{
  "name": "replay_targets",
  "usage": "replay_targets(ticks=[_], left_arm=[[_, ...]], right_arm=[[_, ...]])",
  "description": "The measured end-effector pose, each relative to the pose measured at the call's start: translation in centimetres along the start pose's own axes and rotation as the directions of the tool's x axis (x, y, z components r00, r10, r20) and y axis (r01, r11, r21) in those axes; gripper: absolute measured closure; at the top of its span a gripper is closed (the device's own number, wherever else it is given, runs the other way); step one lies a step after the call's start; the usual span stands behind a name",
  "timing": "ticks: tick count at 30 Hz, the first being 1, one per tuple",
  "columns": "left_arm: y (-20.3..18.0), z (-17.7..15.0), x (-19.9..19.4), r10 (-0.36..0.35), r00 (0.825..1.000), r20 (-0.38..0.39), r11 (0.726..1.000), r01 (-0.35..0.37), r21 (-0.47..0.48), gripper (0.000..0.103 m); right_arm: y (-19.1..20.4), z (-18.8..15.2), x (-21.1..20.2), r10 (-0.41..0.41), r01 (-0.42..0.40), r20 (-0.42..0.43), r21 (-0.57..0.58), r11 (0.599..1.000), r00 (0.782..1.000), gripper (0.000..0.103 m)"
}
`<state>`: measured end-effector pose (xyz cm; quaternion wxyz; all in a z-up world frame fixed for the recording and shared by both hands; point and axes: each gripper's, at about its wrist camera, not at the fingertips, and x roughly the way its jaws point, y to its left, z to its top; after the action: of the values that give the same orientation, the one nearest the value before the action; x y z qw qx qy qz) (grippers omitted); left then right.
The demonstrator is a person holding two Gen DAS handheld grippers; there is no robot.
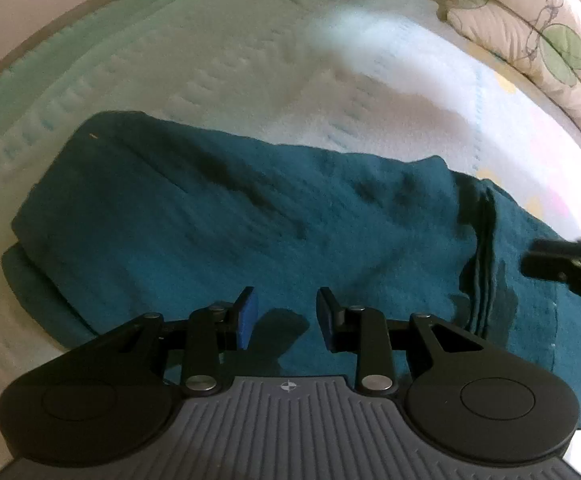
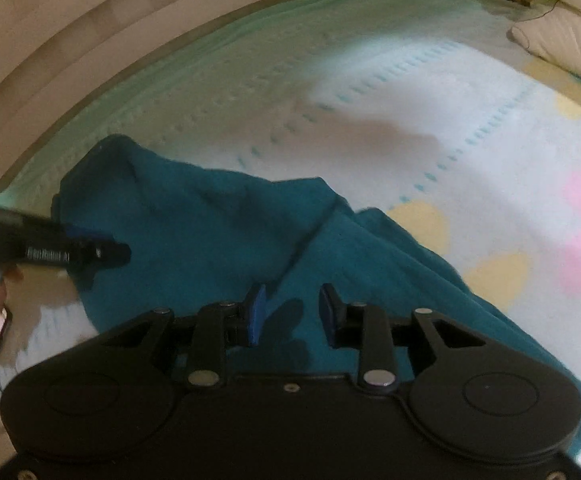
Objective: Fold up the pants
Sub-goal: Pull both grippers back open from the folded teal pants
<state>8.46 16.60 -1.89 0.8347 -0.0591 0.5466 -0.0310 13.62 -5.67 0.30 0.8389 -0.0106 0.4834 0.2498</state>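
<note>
Dark teal pants (image 1: 226, 216) lie folded in layers on the bed, also seen in the right wrist view (image 2: 218, 232). A fold edge with stacked layers shows at the right (image 1: 486, 248). My left gripper (image 1: 286, 316) hovers open and empty above the near edge of the pants. My right gripper (image 2: 292, 314) is open and empty above the pants' right part. The right gripper shows at the right edge of the left wrist view (image 1: 570, 268). The left gripper shows at the left of the right wrist view (image 2: 70, 252).
A pale quilted bedspread (image 1: 290, 80) with yellow and pink dots (image 2: 498, 276) covers the bed. A floral pillow (image 1: 538, 36) lies at the far right. The bed's edge and headboard (image 2: 70, 40) run along the far left.
</note>
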Motion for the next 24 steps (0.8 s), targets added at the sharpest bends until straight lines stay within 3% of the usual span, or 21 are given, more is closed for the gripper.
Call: replay_targets(ticks=[6,10,15,21,24], left_arm=[[-0.5,-0.4,1.7,0.013,0.998,-0.065,1.000,-0.013,0.008,0.072],[-1.0,-0.8,1.7,0.040,0.997,-0.063,0.998,-0.037,0.050,0.072],[-0.9,-0.9,1.7,0.047,0.997,-0.060,0.998,-0.045,0.044,0.071],[0.3,-1.4,0.4,0.033,0.999,-0.008,0.999,-0.033,-0.005,0.071],[2.1,-2.4,-1.4,0.075,0.996,0.049,0.996,-0.073,-0.056,0.071]], right_arm=[[-0.1,-0.4,2.4,-0.034,0.031,0.042,0.071,0.997,0.999,0.063],[-0.8,-1.3,3.7,-0.018,0.021,-0.027,0.108,0.994,0.999,0.063],[0.1,-3.1,3.8,-0.029,0.029,-0.026,0.016,0.999,0.999,0.063],[0.4,-3.3,3.6,-0.030,0.029,-0.024,-0.012,0.999,0.999,0.063],[0.1,-3.1,3.4,-0.014,0.014,-0.030,0.010,1.000,0.999,0.063]])
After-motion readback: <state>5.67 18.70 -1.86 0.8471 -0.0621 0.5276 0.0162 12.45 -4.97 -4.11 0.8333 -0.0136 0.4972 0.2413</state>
